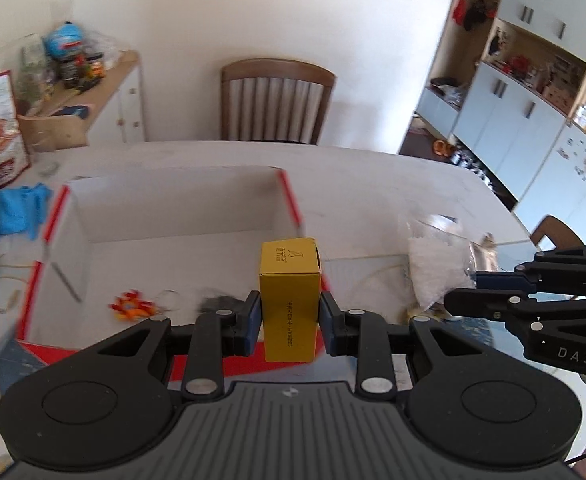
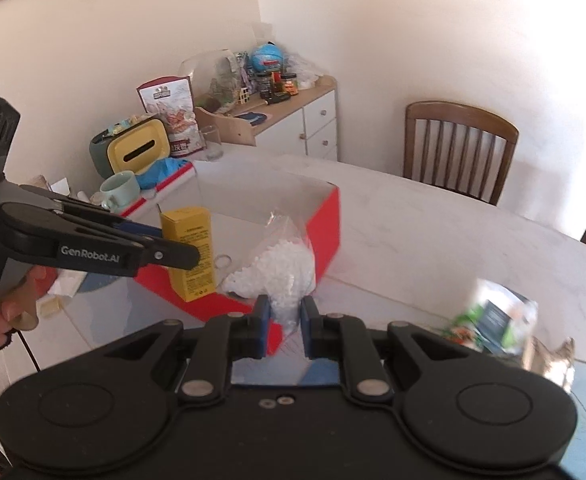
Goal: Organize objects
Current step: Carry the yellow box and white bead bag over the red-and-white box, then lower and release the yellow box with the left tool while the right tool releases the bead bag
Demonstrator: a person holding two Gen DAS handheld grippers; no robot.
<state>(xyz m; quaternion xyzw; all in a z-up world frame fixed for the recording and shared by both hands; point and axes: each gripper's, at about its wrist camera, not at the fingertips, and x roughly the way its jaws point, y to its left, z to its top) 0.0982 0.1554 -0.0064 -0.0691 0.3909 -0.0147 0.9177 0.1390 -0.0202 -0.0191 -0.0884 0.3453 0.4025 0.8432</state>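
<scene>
The left gripper was clamped on an upright yellow carton above the red-and-white box. The right gripper pinched a clear bag of white beads beside it.

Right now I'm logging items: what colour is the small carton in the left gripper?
Yellow carton, dark print; clearest in the left wrist view.

The yellow box at frame centre was matt printed cardboard, and the open box behind it was smooth white card edged in red. The bag was clear glossy plastic holding white granules; the chair at upper centre was varnished wood.
</scene>
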